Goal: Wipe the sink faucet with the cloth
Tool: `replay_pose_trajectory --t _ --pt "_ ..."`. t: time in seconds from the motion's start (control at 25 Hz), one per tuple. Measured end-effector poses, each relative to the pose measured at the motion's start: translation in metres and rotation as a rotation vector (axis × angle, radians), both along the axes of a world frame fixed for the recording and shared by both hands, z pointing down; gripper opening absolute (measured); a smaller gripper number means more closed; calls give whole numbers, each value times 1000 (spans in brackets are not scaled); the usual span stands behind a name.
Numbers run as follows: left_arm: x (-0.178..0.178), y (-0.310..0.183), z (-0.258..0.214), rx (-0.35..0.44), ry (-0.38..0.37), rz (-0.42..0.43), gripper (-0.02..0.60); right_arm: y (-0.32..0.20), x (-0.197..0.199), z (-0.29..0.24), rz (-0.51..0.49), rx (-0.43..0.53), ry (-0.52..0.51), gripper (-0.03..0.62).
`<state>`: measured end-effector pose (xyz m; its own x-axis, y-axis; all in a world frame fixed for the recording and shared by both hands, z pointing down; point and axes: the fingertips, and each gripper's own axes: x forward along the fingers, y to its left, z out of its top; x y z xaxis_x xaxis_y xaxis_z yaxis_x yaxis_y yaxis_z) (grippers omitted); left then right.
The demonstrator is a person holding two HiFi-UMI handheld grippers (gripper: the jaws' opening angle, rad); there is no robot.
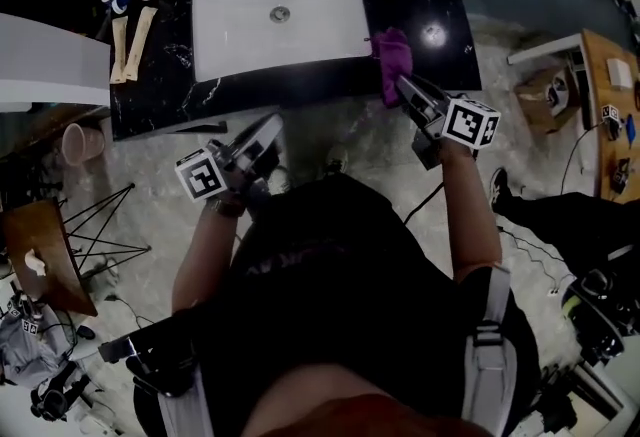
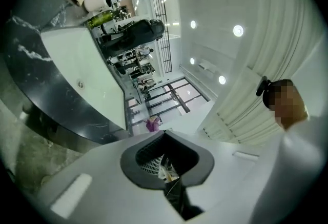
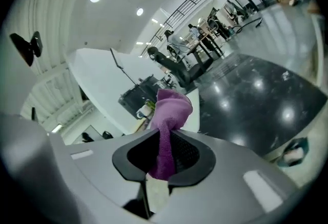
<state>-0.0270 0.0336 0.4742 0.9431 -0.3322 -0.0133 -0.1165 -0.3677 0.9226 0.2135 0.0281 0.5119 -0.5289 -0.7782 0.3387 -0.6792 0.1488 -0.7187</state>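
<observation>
Soft, floppy cloth (image 3: 173,109): right gripper (image 3: 162,160) fingers grasp its bunched end; left gripper (image 2: 165,162) fingers are clenched, empty.

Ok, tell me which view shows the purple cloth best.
Right gripper view: the purple cloth fills the centre, pinched in the right hand-held gripper. The head view shows a small purple bunch at the counter edge; the left gripper view, only a distant purple speck.
</observation>
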Motion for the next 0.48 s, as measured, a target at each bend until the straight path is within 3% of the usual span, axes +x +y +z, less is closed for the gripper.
replay_pose_trajectory --t 0.12,0.28,0.48 --pt "-20 9 9 5 -57 -2 -2 -11 52 47 52 -162 176 74" --pt "-42 7 15 32 -111 -19 -2 -21 83 99 52 -359 343 74" --pt "-46 8 23 31 -130 9 -2 -29 86 112 44 -431 446 80"
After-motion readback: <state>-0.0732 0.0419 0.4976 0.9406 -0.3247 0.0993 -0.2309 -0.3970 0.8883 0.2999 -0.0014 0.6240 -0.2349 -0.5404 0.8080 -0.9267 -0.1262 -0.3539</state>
